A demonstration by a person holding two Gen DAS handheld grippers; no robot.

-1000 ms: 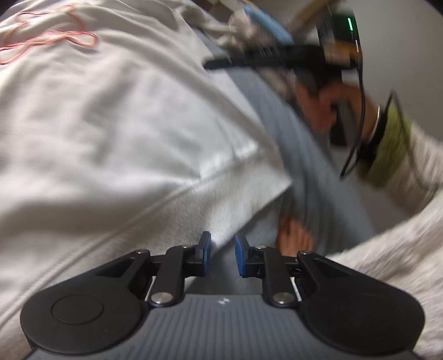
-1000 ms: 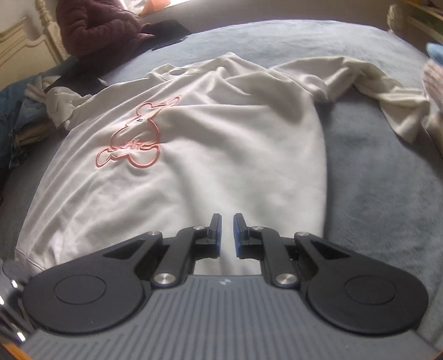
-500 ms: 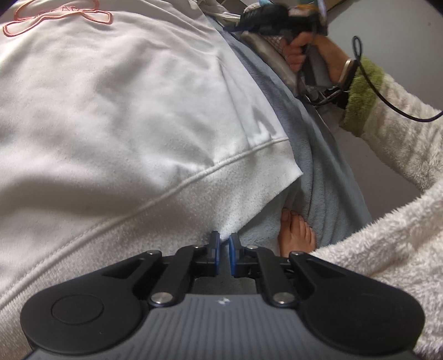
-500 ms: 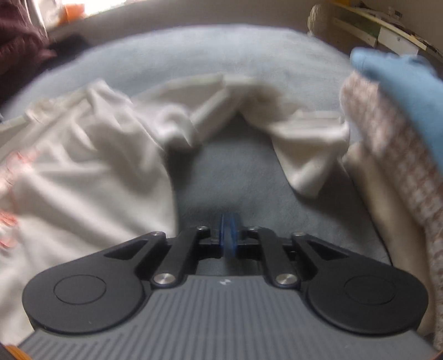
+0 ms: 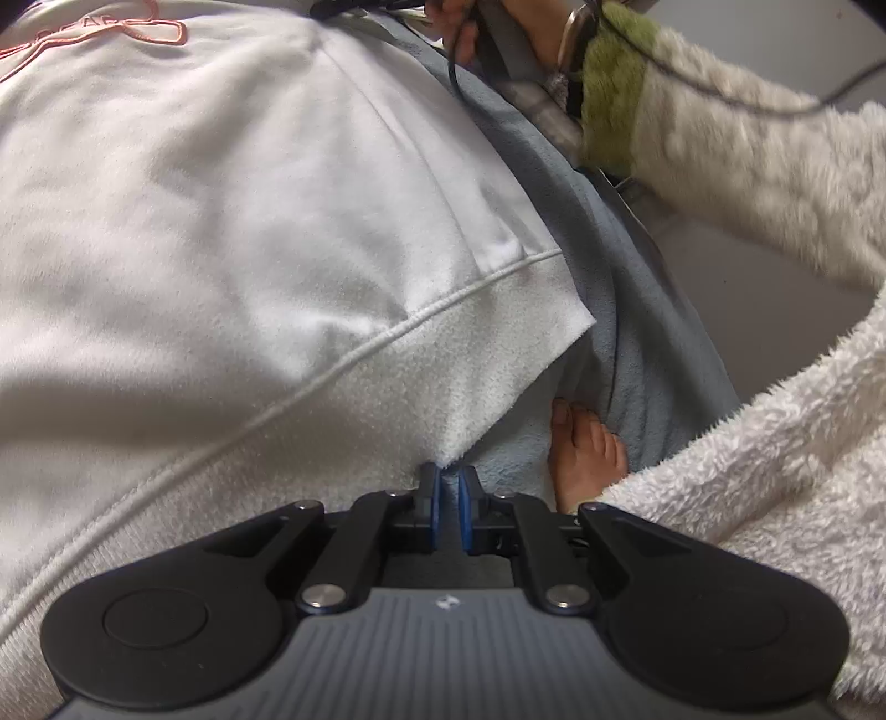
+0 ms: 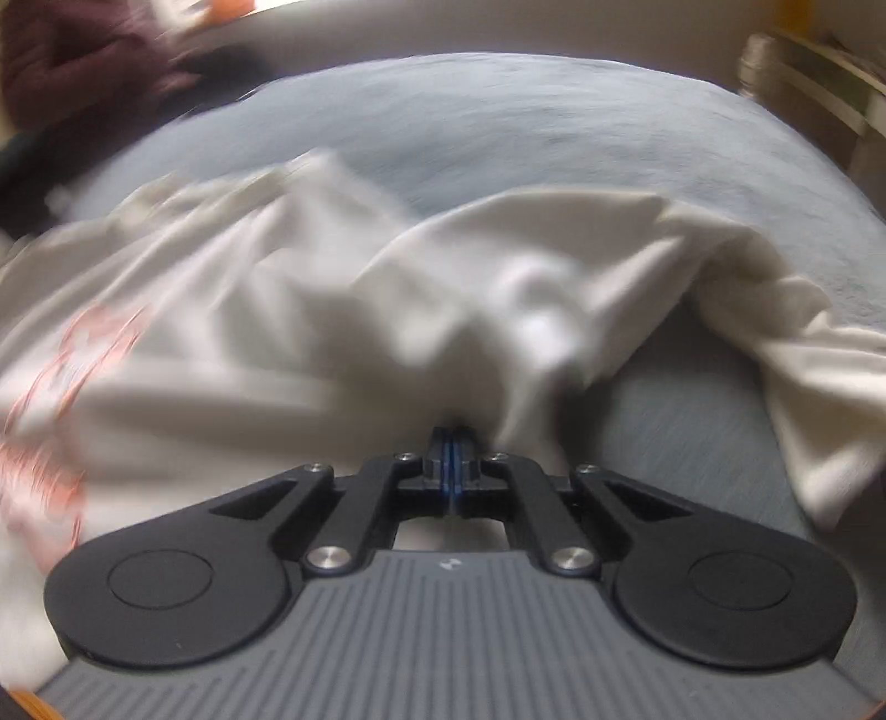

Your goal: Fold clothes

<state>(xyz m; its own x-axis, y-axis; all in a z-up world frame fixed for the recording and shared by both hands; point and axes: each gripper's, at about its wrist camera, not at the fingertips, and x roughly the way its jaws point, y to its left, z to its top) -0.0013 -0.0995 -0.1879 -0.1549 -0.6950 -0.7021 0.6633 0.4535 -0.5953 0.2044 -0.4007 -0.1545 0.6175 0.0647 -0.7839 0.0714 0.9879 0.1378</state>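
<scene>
Both grippers clamped onto the sweatshirt now, fold's underway

A second ago our jaws were apart; now the left gripper (image 5: 449, 501) pinches the hem corner of the white sweatshirt (image 5: 232, 232) at the edge of the grey-blue bed cover (image 6: 498, 122), and the right gripper (image 6: 449, 459) has swung from the hem to the side, squeezed shut on bunched fabric, low and level, sleeve (image 6: 803, 360) trailing right

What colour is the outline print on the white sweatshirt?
Coral-pink outline print on the sweatshirt; sharpest in the left wrist view.
</scene>
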